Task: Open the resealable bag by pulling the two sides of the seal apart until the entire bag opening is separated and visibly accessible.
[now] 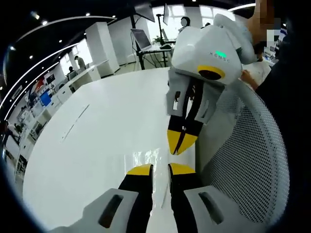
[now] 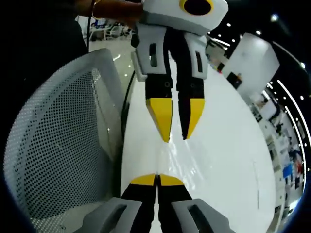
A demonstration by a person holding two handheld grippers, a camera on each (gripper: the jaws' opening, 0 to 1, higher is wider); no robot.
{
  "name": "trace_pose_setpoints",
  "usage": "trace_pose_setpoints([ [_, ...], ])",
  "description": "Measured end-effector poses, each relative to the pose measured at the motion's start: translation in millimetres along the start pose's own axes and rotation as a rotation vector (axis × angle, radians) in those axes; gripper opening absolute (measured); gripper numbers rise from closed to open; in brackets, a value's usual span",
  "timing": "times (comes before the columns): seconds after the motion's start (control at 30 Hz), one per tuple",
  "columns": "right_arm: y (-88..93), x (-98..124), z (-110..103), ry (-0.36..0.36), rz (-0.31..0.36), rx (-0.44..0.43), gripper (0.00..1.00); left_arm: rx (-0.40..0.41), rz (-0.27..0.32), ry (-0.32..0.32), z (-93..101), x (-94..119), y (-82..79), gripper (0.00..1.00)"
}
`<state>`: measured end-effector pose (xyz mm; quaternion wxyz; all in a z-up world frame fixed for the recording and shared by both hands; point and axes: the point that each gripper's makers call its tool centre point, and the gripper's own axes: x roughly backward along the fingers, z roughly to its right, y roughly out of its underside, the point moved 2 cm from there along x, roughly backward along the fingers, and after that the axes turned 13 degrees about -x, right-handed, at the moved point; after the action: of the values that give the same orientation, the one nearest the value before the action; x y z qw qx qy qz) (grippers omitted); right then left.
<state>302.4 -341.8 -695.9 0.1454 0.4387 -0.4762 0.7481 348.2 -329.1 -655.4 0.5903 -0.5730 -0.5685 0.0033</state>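
Note:
The resealable bag [image 1: 146, 158] is clear film and shows only as faint wrinkled glints on the white table [image 1: 107, 126], between the two grippers. In the right gripper view the bag [image 2: 176, 156] glints just beyond my own tips. My right gripper [image 2: 156, 178] has its yellow tips pressed together where the film's edge reaches them. From the left gripper view it [image 1: 179, 145] comes down from the upper right, tips meeting. My left gripper [image 1: 161, 170] has a narrow gap between its jaws; opposite, it [image 2: 176, 138] points down at the film.
A white chair with a perforated mesh back [image 1: 255, 155] stands at the table's edge, close beside both grippers; the chair [image 2: 53, 141] is on the left in the right gripper view. A person's hand [image 2: 116, 8] holds the left gripper. Office desks and monitors [image 1: 141, 39] lie beyond.

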Motion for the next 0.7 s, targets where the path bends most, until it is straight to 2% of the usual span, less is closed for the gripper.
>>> trace_pose_setpoints([
  [0.17, -1.7, 0.2, -1.2, 0.002, -0.013, 0.042, 0.0, 0.03, -0.026, 0.039, 3.5, -8.8, 4.5, 0.12],
  [0.37, -5.0, -1.8, -2.6, 0.003, -0.02, 0.082, 0.0, 0.049, -0.027, 0.068, 8.5, -13.1, 1.8, 0.09],
  [0.7, -15.4, 1.4, -0.2, 0.047, -0.004, 0.146, 0.0, 0.059, -0.058, 0.077, 7.2, -17.4, 8.6, 0.07],
])
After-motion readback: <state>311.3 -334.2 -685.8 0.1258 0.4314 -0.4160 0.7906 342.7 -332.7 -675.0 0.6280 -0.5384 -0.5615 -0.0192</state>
